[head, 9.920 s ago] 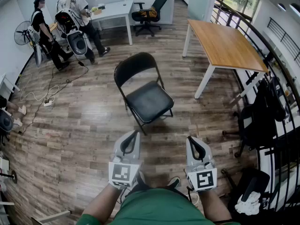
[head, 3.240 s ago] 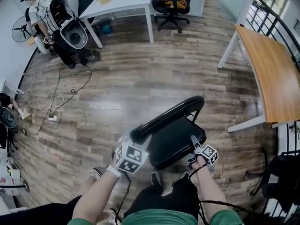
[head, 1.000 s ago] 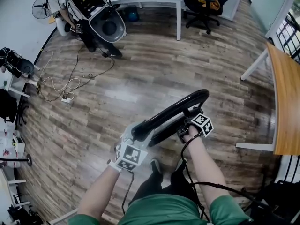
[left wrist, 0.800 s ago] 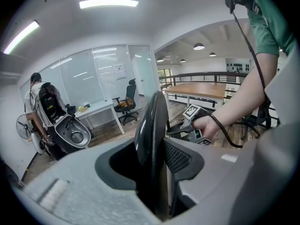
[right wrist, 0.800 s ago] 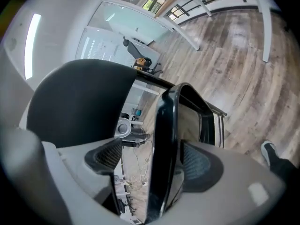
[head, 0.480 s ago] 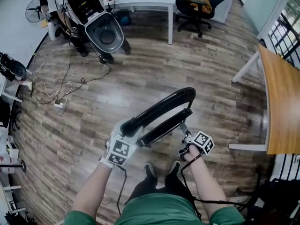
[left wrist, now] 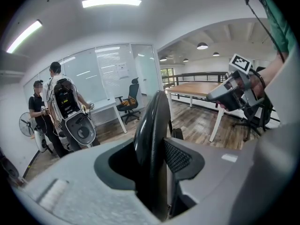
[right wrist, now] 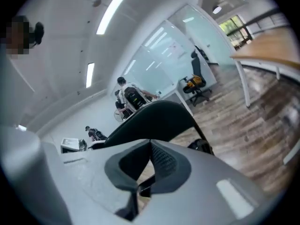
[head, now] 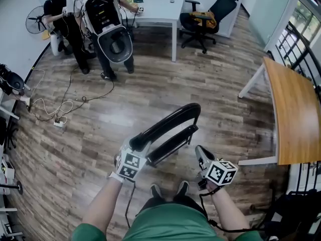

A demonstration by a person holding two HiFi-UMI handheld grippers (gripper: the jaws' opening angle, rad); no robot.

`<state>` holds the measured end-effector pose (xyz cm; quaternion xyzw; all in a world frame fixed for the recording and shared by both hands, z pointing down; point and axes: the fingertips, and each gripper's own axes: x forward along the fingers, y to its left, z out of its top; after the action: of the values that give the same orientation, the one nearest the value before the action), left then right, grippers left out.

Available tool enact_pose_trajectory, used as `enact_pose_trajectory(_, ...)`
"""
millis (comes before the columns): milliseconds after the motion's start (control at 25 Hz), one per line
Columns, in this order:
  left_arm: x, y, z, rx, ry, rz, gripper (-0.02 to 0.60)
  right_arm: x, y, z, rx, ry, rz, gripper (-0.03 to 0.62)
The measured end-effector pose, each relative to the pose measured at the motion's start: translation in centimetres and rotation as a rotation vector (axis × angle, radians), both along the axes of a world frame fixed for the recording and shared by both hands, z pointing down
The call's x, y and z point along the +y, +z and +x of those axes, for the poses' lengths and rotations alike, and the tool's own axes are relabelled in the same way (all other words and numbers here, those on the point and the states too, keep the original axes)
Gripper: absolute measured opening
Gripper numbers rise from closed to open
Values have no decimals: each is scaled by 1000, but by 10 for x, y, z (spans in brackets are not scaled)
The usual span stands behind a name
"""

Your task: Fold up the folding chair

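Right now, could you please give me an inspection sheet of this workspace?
Surface: wood-plank floor.
Job's things: folding chair folded flat, standing upright.
Clutter: fan by the left wall.
Grippers: left gripper shut on the folding chair's backrest; right gripper has just closed with nothing between its jaws, off the chair.
Cables: power strip with white cable lying loose on the floor at the left.
Surroundings: wooden table at the right, white desk, office chair, two people standing at the far end.
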<state>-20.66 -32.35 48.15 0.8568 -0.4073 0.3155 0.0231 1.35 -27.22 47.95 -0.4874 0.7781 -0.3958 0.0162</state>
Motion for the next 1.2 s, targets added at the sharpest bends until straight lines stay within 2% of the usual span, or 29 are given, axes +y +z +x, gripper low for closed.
enact_pose_trajectory(200, 4, -1, 2, -1, -1, 17, 187, 24, -60, -18, 200, -95, 219, 3)
enact_pose_trajectory(400, 11, -3, 4, -1, 7, 23, 187, 45, -105, -32, 267, -116, 360, 3)
enact_pose_trajectory(920, 13, -3, 4, 0, 3, 45, 190, 58, -148, -32, 383, -72, 513, 3)
enact_pose_trajectory(1200, 8, -2, 3, -2, -6, 42, 193, 57, -156, -31, 420, -70, 550, 3)
